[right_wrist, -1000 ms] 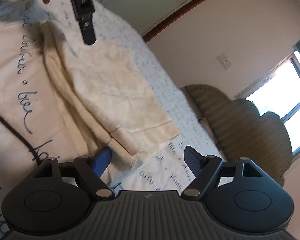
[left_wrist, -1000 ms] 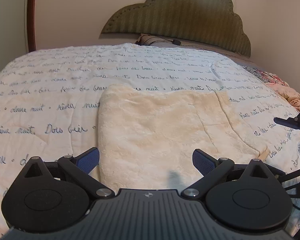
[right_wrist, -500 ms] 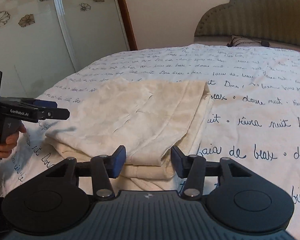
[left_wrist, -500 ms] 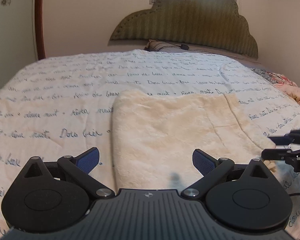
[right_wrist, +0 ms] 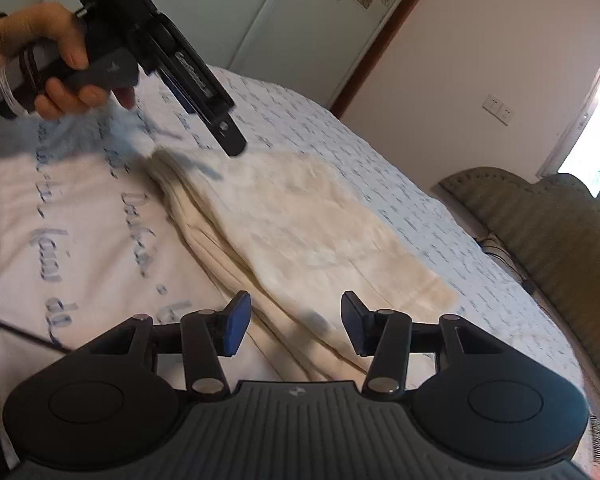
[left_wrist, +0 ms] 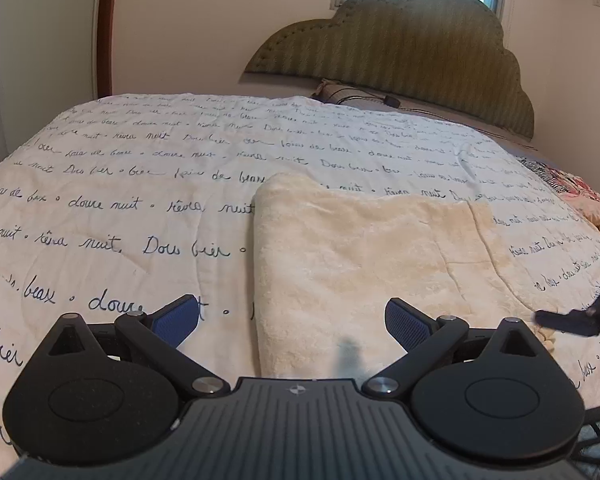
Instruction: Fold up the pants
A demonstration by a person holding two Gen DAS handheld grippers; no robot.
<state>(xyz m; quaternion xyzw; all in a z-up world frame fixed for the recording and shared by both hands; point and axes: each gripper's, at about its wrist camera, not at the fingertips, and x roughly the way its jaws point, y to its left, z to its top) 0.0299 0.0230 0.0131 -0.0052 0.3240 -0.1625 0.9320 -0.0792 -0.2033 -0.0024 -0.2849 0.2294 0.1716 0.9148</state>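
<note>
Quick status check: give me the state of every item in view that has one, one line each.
pants: folded into a flat stack, lying on the quilt, held by neither gripper.
left gripper: open, empty, above the pants' near edge.
right gripper: jaws partly closed, just narrowed, nothing gripped.
quilt: spread flat over the bed.

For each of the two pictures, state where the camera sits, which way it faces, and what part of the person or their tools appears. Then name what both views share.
Left wrist view: sits on the left gripper, facing the padded green headboard over the folded cream fleece pants; jaws wide, empty.
Right wrist view: sits on the right gripper, tilted, facing across the bed; a hand holds the left gripper.
Shared: pants, script-printed white quilt, headboard.
</note>
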